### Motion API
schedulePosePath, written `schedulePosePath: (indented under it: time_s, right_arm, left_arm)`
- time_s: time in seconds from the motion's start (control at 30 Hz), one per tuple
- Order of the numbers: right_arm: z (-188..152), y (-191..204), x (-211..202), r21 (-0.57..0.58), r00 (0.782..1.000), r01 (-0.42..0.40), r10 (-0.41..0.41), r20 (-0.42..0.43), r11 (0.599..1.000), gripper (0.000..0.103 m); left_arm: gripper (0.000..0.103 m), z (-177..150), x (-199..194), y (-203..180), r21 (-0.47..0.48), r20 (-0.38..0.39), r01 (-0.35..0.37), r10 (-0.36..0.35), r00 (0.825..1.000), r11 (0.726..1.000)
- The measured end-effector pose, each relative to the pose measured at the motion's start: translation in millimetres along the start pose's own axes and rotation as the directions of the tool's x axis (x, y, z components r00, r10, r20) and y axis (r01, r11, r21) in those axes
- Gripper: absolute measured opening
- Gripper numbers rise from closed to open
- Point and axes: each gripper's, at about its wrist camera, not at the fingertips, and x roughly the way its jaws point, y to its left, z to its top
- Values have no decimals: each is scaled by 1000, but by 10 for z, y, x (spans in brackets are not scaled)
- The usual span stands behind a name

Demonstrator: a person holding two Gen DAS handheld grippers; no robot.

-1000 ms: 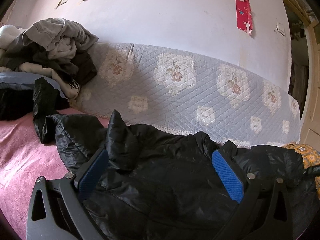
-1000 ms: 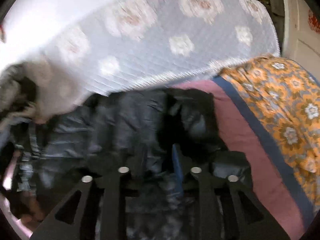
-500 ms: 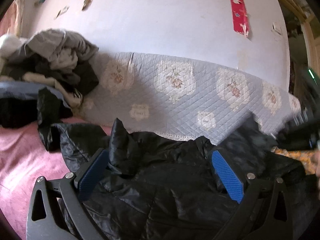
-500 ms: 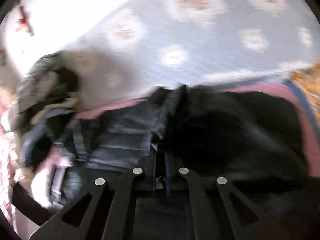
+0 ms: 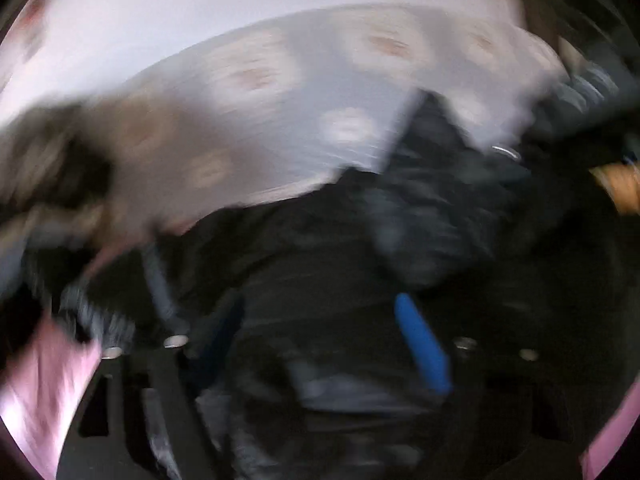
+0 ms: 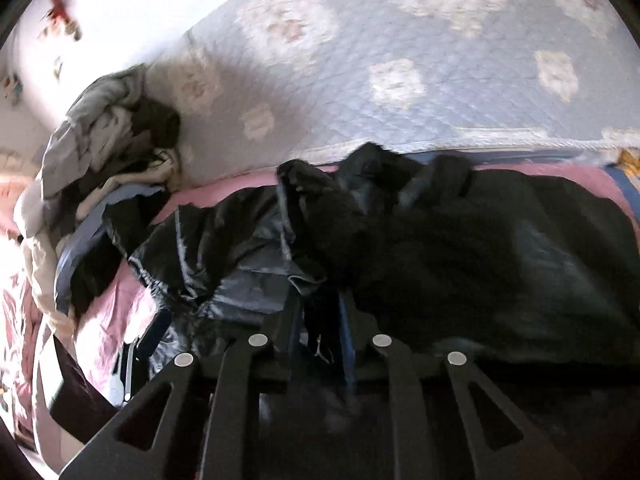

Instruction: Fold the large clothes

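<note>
A large shiny black padded jacket [image 6: 460, 240] lies spread on the pink bed sheet [image 6: 120, 312]. My right gripper [image 6: 320, 320] is shut on a fold of the jacket's edge and holds it just above the bed. The left wrist view is heavily blurred by motion. There my left gripper [image 5: 320, 320] hangs low over the jacket [image 5: 320, 248] with its blue pads [image 5: 420, 344] apart and black fabric between them. My left gripper also shows at the lower left of the right wrist view [image 6: 148, 336].
A pile of grey, white and dark clothes [image 6: 108, 152] sits at the left against the wall. A quilted grey-blue floral cover [image 6: 400, 60] runs along the wall behind the bed. An orange floral blanket [image 6: 632, 160] lies at the far right.
My right gripper has carried its jacket fold leftward over the garment. My left gripper has swung fast toward the jacket, its view now blurred and its pads closer together.
</note>
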Motion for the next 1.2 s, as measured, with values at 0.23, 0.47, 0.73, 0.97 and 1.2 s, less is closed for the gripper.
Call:
schedulePosePath:
  time_s: [0.23,0.47,0.73,0.97,1.2]
  right_arm:
    - [3,-389,-168,111,997,-74,72,22,991,19]
    - [-16,-582,-500,89,996,-23,15,87,996,19]
    - [-99,-1288,-714,177,981,165,-181,75,970,19]
    - [-221,-1624,-352,157,964,267,-261,-58,951,19]
    - [-186,-1639,166,162,964,223,-192,-185,961,21]
  left_arm:
    - [72,437,154,-451,70,-5,159,-159,987,985]
    - [63,658,528,-660,28,-89,176,-173,981,984]
    - [0,619,803,-5,-107,-188,-41,20,982,993]
    - [6,615,486,280,-122,-102,117,-130,986,986]
    - [60,845,519,-301,-133,-149,357,-375,915,925]
